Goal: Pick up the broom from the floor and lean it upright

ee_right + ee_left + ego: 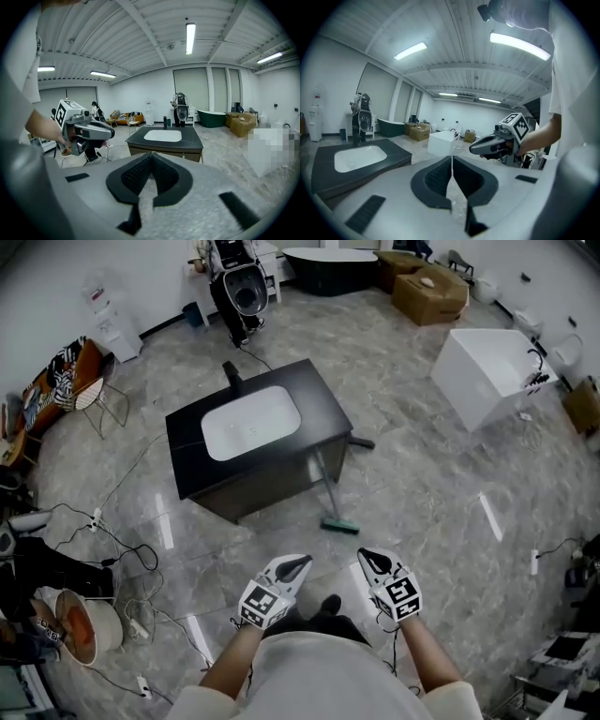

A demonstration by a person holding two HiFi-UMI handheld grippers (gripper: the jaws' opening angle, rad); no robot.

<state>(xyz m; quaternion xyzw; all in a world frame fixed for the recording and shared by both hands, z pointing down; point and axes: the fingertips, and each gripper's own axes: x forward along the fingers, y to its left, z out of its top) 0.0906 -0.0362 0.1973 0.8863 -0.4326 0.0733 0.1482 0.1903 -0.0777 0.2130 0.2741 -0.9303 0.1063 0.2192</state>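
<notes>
Broom [327, 491] leans on cabinet [319, 395], head on floor, so task looks done. My left gripper [301, 564] and right gripper [367, 557] closed, empty.

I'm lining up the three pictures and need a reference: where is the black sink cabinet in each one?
Head view: sink cabinet, upper middle, slightly left.
Left gripper view: left side, lower half.
Right gripper view: centre, just below mid-height.
Shared landmark: the dark bathtub, beyond the sink cabinet in all three.

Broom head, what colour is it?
The broom head is teal green. The head view shows it best.
</notes>
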